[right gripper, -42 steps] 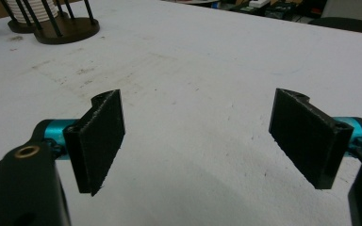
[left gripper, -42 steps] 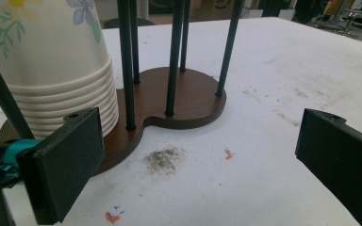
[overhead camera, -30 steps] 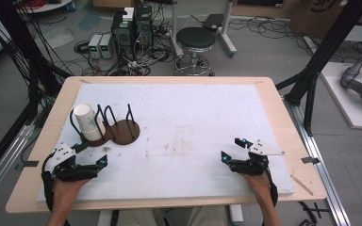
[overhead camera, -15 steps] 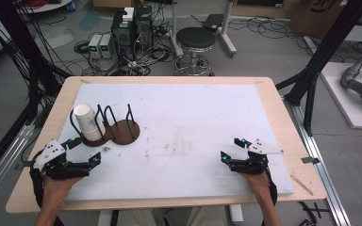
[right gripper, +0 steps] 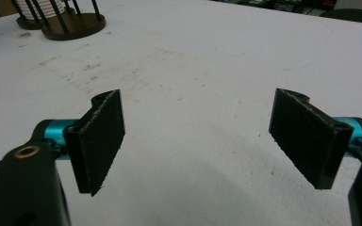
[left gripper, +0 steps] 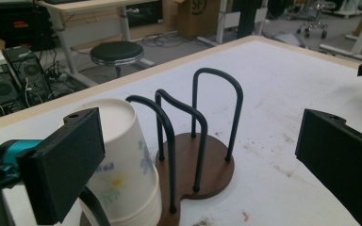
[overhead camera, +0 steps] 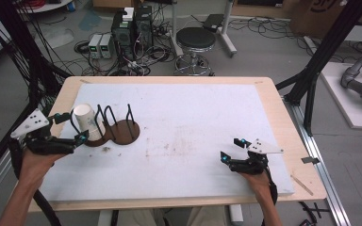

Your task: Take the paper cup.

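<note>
A white paper cup (overhead camera: 86,122) with a faint flower print leans in the left end of a dark wire rack (overhead camera: 119,126) on a brown wooden base. My left gripper (overhead camera: 72,127) hovers just left of the cup, its jaws wide open and pointing at it. In the left gripper view, the cup (left gripper: 125,160) stands just beyond the left jaw. The rack's hoops (left gripper: 198,127) stand in the gap of my left gripper (left gripper: 202,165). My right gripper (overhead camera: 231,149) rests low on the white board at the front right, open. Nothing lies between the pads of my right gripper (right gripper: 202,141).
The white board (overhead camera: 184,117) covers a wooden table (overhead camera: 283,122). A black stool (overhead camera: 195,40), computer boxes and cables sit on the floor beyond the far edge. In the right gripper view, the rack (right gripper: 73,21) stands far off at the top left.
My left gripper has risen off the board and moved left and farther from the person, up beside the cup. The right gripper has stayed where it was.
</note>
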`<state>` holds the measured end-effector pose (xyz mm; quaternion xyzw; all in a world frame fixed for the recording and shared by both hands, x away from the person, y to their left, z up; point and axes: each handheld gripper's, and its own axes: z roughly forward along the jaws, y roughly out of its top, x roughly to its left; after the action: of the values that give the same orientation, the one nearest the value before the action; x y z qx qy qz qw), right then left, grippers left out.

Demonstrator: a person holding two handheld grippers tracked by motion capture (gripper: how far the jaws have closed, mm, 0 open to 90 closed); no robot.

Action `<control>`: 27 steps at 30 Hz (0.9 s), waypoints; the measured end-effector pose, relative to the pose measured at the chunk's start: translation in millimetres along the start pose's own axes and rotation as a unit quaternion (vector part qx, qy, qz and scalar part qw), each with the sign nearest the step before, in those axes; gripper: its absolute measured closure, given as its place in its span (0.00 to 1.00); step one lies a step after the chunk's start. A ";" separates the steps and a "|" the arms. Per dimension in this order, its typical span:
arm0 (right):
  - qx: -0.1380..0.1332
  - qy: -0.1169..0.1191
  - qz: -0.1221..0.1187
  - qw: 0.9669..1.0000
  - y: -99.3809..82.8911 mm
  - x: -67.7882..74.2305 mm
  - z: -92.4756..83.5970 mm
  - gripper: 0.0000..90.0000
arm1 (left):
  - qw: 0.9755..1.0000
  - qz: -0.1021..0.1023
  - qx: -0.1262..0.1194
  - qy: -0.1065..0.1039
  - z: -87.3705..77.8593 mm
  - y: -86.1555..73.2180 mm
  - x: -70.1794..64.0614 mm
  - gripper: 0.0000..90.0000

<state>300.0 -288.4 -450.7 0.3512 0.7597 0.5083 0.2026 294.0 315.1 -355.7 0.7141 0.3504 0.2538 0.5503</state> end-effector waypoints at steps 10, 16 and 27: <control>0.000 0.000 -0.001 1.000 0.0 0.1 0.1 0.21 | 0.999 0.009 0.043 -0.012 16.7 28.4 25.1 0.02; 0.005 0.001 0.001 1.000 0.4 0.3 0.8 0.21 | 0.995 0.031 0.082 -0.041 27.6 47.8 43.0 0.02; 0.002 0.004 -0.001 1.000 0.0 1.0 -0.1 0.21 | 0.975 0.091 0.172 -0.103 49.1 68.0 64.3 0.02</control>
<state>299.3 -287.8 -450.6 0.3487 0.7618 0.5080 0.2000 385.9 325.2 -304.7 0.8493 0.2639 0.1636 0.4269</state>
